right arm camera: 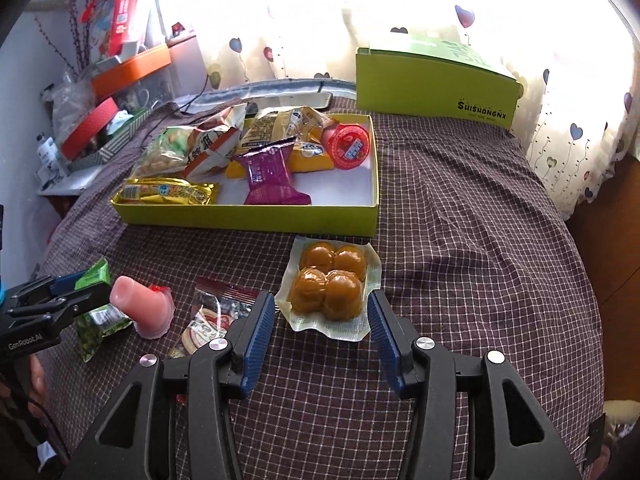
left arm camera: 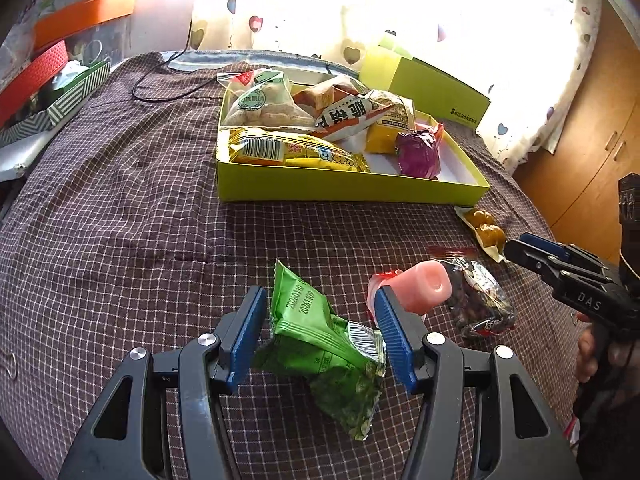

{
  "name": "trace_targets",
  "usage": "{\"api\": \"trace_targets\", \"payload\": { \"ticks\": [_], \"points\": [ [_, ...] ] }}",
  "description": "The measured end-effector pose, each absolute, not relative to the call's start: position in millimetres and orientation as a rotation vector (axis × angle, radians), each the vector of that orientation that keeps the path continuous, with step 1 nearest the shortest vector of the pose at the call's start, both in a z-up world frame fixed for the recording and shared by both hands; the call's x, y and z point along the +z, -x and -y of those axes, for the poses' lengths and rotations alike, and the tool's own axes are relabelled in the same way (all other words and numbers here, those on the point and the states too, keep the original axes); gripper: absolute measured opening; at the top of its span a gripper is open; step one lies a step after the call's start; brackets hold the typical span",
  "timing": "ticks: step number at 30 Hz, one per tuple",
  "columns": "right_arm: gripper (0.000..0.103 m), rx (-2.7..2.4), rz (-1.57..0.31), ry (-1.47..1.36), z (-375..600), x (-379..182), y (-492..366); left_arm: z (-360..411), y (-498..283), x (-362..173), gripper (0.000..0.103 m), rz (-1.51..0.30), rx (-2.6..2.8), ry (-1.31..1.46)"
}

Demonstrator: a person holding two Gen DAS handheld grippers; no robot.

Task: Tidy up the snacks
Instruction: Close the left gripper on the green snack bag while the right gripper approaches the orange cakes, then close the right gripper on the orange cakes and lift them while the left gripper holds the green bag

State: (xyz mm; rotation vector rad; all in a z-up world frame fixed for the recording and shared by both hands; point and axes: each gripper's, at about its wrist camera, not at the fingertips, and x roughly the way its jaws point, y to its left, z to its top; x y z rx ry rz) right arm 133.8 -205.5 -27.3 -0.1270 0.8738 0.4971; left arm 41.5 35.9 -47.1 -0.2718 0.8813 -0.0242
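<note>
Green foil snack packet (left arm camera: 320,344): crinkled, glossy, pinched between the pads of the left gripper (left arm camera: 320,334), lower centre, long axis diagonal. Vacuum-sealed yolk pack (right arm camera: 330,286): four smooth amber domes, lying just ahead of the spread right gripper (right arm camera: 322,332), nothing gripped. Lime cardboard box (right arm camera: 240,216): upper left, part-filled

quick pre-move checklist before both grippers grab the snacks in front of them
1. Left gripper straddles green packet: ok.
2. Left pads pressing the packet: cannot tell.
3. Right gripper open around the yolk pack: ok.
4. Yolk pack gripped: not ok, pads apart from it.
5. Free space in the green box: ok, bare floor at its right end.
6. Pink jelly cup clear of the left fingers: not ok, right beside one.
</note>
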Motion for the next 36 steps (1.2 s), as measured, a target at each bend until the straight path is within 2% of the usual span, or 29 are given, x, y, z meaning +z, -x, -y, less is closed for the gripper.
{"api": "trace_targets", "payload": {
  "ticks": [14,26,29,31,35,36],
  "points": [
    [0.056,0.502,-0.908,0.139,192.9,-42.6,-155.7,-32.5,-22.3,-55.2,0.057,-0.929,0.076,0.444],
    [0.059,0.461,-0.913,0.174,198.2,-46.9,-161.0,-16.5,-43.6,-55.2,0.057,-0.927,0.118,0.262],
    [0.061,0.445,-0.910,0.167,199.6,-47.8,-160.2,-15.8,-41.5,-55.5,0.052,-0.914,0.124,0.250],
    [0.062,0.450,-0.914,0.159,201.1,-47.9,-160.4,-14.4,-41.6,-56.3,0.041,-0.907,0.117,0.243],
    [0.061,0.444,-0.912,0.150,205.4,-47.2,-159.5,-11.1,-43.2,-55.8,0.038,-0.898,0.099,0.218],
    [0.057,0.451,-0.909,0.134,207.7,-46.7,-159.1,-10.3,-43.8,-55.3,0.037,-0.894,0.094,0.215]
  ]
}}
